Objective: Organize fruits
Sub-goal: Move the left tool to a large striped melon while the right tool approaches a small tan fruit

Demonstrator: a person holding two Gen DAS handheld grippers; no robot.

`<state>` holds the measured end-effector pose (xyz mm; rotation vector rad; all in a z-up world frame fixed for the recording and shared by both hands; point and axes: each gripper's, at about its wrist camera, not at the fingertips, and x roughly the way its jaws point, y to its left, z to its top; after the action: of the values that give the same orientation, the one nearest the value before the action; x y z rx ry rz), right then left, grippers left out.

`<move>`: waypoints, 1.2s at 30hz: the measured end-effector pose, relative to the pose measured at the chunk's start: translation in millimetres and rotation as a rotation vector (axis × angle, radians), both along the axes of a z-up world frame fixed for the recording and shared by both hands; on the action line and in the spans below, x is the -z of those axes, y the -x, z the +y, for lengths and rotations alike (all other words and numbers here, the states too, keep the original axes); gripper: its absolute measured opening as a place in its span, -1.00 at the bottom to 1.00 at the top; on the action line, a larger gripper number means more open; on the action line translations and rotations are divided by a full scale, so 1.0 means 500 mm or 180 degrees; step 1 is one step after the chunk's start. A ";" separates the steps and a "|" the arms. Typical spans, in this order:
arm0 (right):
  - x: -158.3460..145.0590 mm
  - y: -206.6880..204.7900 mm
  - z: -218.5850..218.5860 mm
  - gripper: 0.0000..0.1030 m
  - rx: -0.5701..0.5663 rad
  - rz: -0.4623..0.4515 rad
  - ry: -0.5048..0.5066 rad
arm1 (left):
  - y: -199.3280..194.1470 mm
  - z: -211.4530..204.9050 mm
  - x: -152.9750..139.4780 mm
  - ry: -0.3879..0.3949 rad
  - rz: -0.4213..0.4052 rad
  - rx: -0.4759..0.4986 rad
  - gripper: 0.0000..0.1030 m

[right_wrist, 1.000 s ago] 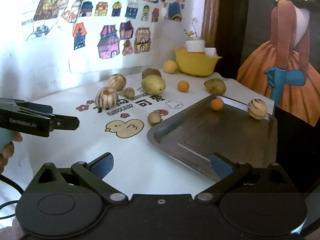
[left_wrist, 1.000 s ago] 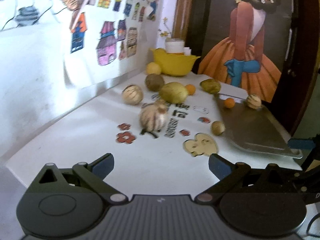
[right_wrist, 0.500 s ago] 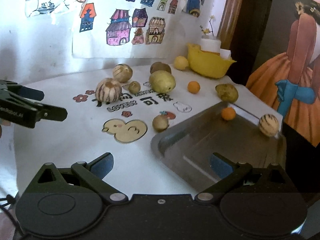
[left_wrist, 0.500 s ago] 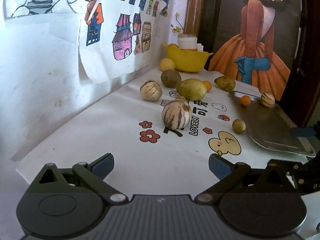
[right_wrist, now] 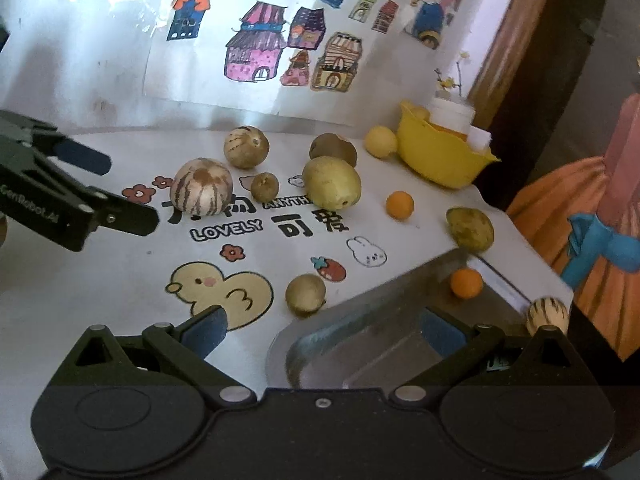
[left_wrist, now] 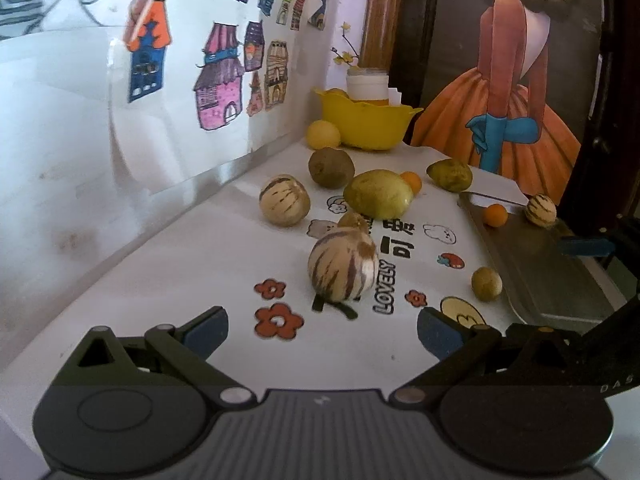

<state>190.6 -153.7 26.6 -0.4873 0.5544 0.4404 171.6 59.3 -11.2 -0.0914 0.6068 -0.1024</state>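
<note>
Left tongs (left_wrist: 322, 330): I hold them wide apart, with nothing between the fingers; they point at the big striped fruit (left_wrist: 342, 270), which lies just ahead at 12 o'clock, not touched.
Right tongs (right_wrist: 322, 330): also wide and with nothing in them; one finger is above the duck picture (right_wrist: 222, 290), the other above the tray (right_wrist: 360, 344).
Tray: it sits on the counter (right_wrist: 100, 292) at 4 o'clock of the duck picture. A small orange (right_wrist: 466, 283) and a small striped fruit (right_wrist: 547, 316) lie at its far edge.
Round brownish fruit (right_wrist: 306, 294): on the counter, just beside the near left corner of the tray.
Other fruits on the counter: a second striped fruit (right_wrist: 246, 147), a yellow-green fruit (right_wrist: 332, 183), a brown fruit (right_wrist: 333, 149) behind it, a little brown fruit (right_wrist: 265, 187), one more orange (right_wrist: 400, 205), and a green-brown fruit (right_wrist: 470, 229) near the far corner of the tray.
Yellow bowl (right_wrist: 440, 160): at 1 o'clock, at the back of the counter, with a yellow ball fruit (right_wrist: 381, 142) touching its left side.
</note>
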 end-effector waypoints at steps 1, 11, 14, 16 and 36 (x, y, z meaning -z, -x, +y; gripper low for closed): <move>0.001 -0.005 0.003 0.99 -0.0026 -0.0005 0.0020 | -0.008 -0.004 0.001 -0.0010 0.0004 0.0006 0.99; 0.009 -0.044 0.010 0.60 -0.0142 -0.0018 -0.0044 | -0.070 -0.025 0.003 -0.0081 0.0003 0.0115 0.99; 0.016 -0.049 0.014 0.47 -0.0177 0.0020 -0.0041 | -0.078 -0.031 0.004 -0.0156 -0.0026 0.0127 0.99; 0.020 -0.050 0.017 0.38 -0.0195 0.0048 -0.0049 | -0.085 -0.034 0.005 -0.0172 0.0002 0.0152 0.98; 0.024 -0.061 0.021 -0.23 -0.0143 0.0239 -0.0202 | -0.113 -0.047 0.014 -0.0225 0.0147 0.0213 0.32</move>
<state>221.2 -143.1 14.6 -0.4243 0.6008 0.5193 228.0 36.0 -18.2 -0.0051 0.6592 -0.1437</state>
